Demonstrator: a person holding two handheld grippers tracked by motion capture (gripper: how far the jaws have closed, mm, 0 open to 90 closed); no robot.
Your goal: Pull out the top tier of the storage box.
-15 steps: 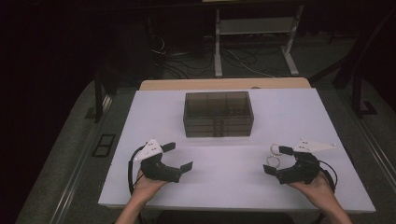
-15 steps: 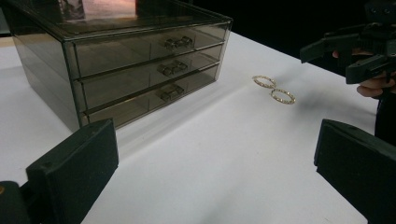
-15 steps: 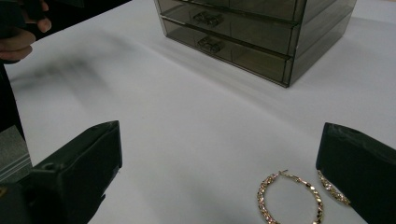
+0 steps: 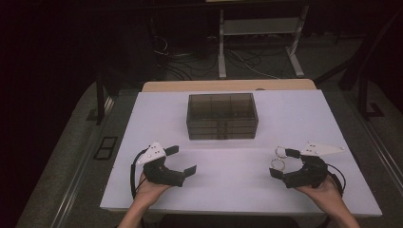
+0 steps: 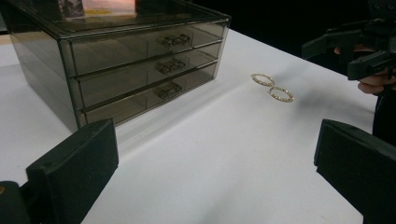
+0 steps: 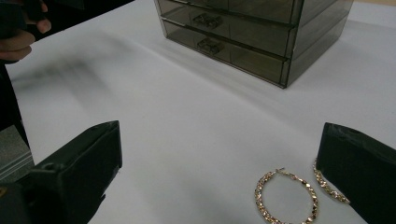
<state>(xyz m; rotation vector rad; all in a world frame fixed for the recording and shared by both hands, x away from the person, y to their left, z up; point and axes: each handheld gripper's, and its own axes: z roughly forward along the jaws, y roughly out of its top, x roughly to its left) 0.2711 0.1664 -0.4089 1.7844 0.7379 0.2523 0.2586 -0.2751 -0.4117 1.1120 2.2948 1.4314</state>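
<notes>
A smoky clear three-drawer box stands at the middle of the white table, all drawers closed. Two gold hoop earrings lie on the table at the right, between the jaws of my right gripper, which is open and touches neither. In the right gripper view one earring lies whole, while the other is partly hidden behind the right jaw. My left gripper rests open at the front left with nothing between its jaws. From the left gripper view the earrings lie far right of the box.
The table's front edge runs just below both hands. A wooden board edge lies behind the white top. Beyond it are a metal stand and loose cables on the dark floor.
</notes>
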